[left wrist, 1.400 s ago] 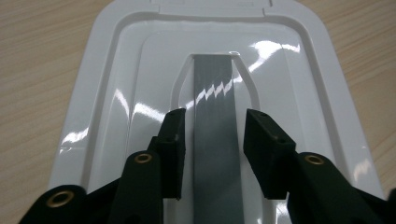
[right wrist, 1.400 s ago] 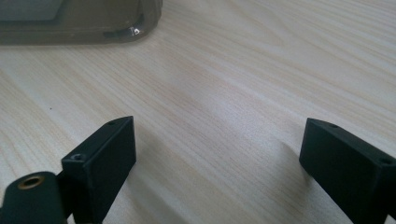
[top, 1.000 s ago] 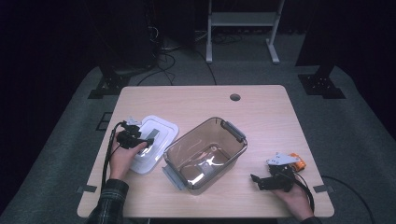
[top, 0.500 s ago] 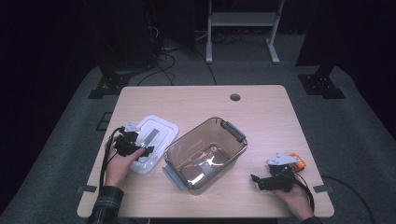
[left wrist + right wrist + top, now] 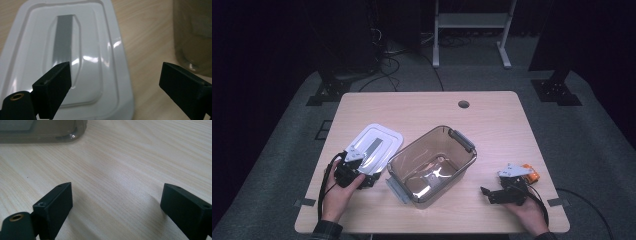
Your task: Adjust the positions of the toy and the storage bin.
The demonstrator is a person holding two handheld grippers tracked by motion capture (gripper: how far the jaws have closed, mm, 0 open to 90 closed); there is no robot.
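The left tool (image 5: 117, 82) hangs with its jaws spread wide over the near corner of the flat white plastic lid with a grey strip down its middle (image 5: 72, 55), gripping nothing. One jaw sits above the lid's raised centre panel, the other beyond its edge, over bare wood. The lid lies flat on the pale wooden worktop (image 5: 492, 115), just beside the clear brownish plastic storage box with grey side latches (image 5: 432, 162). The lid is thin and glossy, so a closing pinch would likely slide off its rim or push it into the box rather than lift it. The right tool (image 5: 117, 202), also wide open and empty, rests low over bare worktop near the box's corner (image 5: 72, 135), too far off to steady anything.
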